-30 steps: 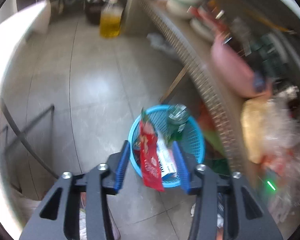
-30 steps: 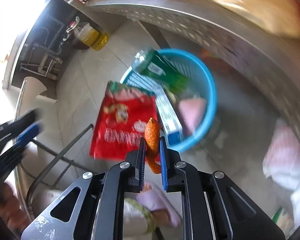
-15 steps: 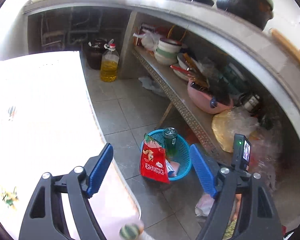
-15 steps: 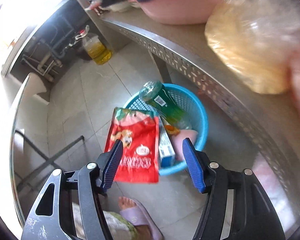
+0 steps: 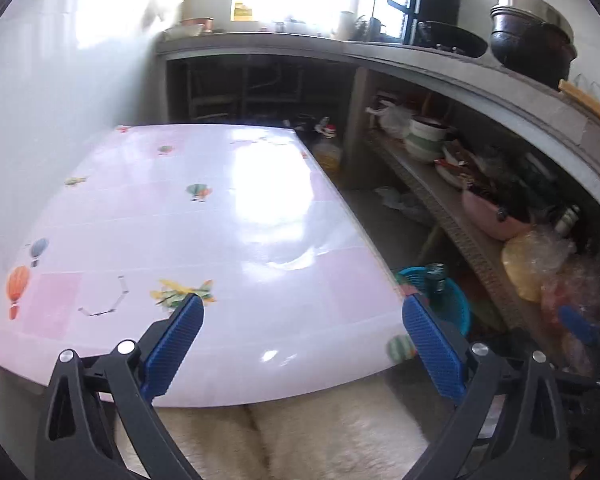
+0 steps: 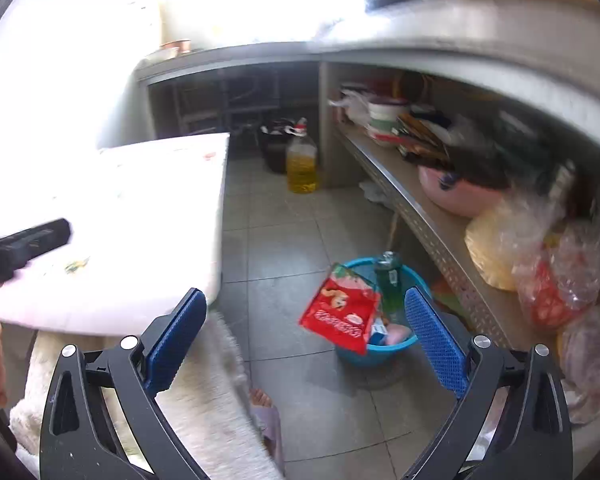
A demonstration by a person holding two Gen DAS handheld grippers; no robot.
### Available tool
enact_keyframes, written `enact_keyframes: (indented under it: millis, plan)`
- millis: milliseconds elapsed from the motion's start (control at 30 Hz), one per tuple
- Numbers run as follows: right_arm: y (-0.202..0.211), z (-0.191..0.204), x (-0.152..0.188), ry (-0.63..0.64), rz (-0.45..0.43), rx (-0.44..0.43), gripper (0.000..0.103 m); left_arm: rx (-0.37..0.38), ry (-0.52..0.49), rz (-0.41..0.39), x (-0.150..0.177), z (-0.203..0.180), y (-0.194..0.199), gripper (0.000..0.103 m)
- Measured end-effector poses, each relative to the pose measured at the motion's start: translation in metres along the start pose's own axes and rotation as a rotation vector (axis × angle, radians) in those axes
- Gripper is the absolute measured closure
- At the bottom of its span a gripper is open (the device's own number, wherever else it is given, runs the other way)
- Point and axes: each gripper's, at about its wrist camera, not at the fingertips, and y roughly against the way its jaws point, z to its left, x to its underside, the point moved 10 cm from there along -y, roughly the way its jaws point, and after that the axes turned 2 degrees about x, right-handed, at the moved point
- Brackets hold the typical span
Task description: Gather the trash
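Both grippers have let go: the left gripper [image 5: 302, 338] and right gripper [image 6: 306, 334] are opening wide with nothing between their fingers. The red wrapper [image 6: 340, 312] and orange scrap released a second ago are now in the blue basket [image 6: 416, 280] on the floor, so that drop looks done. The left one has swung up over the table [image 5: 220, 240], which shows no trash.

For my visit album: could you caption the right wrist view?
Right gripper, empty, jaws opening above a blue plastic basket holding a red snack bag and green bottle.
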Motion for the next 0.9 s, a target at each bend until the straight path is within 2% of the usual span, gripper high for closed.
enact_keyframes:
  millis: [133,233,300,500,600,900]
  plan:
    - [-0.002,0.033,0.012,0.013,0.075,-0.030,0.007,-0.237,-0.048,0.023,0.019,0.041,0.012,0.005]
    - [-0.003,0.050,0.021,0.046,0.097,-0.029,0.007,-0.305,-0.054,0.072,0.036,0.062,0.018,0.005]
    - [-0.004,0.052,0.023,0.067,0.092,-0.011,0.007,-0.336,-0.024,0.097,0.046,0.072,0.023,0.005]
    - [-0.006,0.043,0.032,0.050,0.124,0.036,0.007,-0.391,0.093,0.119,0.058,0.096,0.031,0.005]
    - [0.002,0.047,0.042,0.035,0.139,0.059,0.007,-0.403,0.114,0.120,0.057,0.097,0.033,0.005]
    - [0.002,0.026,0.050,-0.021,0.162,0.118,0.007,-0.391,0.126,0.130,0.056,0.090,0.030,0.005]
